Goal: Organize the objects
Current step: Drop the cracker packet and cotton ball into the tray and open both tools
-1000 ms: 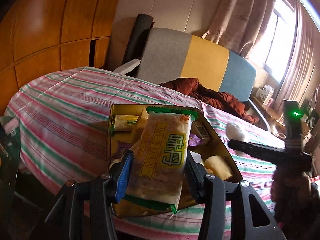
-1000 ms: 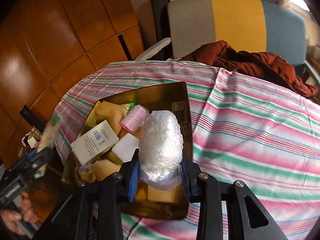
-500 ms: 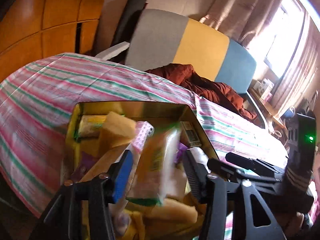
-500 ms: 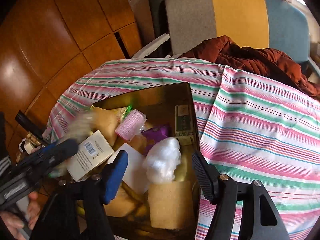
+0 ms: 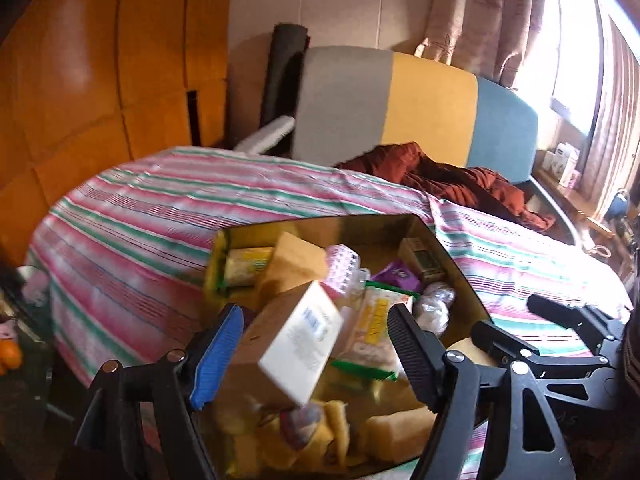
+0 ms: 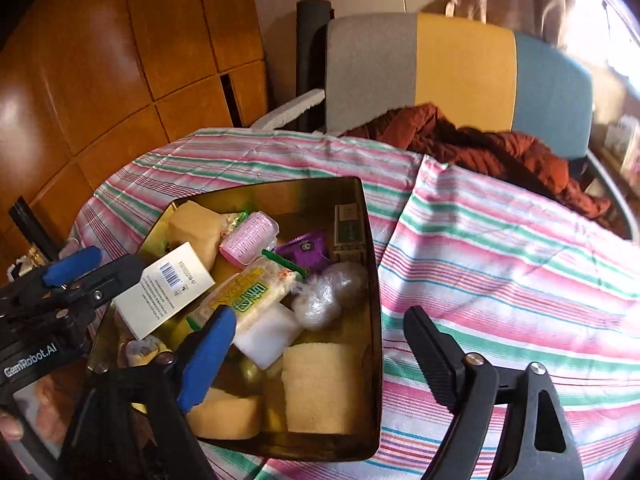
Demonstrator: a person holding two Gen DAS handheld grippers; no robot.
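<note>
Over the gold tin (image 6: 370, 240) we have just been opening both tools: the left gripper (image 5: 316, 354) and the right gripper (image 6: 320, 344) stand wide, gripping nothing. We should lift both straight clear so no finger drags the pile. Inside the tin, left to right: white box (image 6: 168, 290), cracker packet (image 6: 252, 294), plastic bundle (image 6: 326, 294), all resting loose.
</note>
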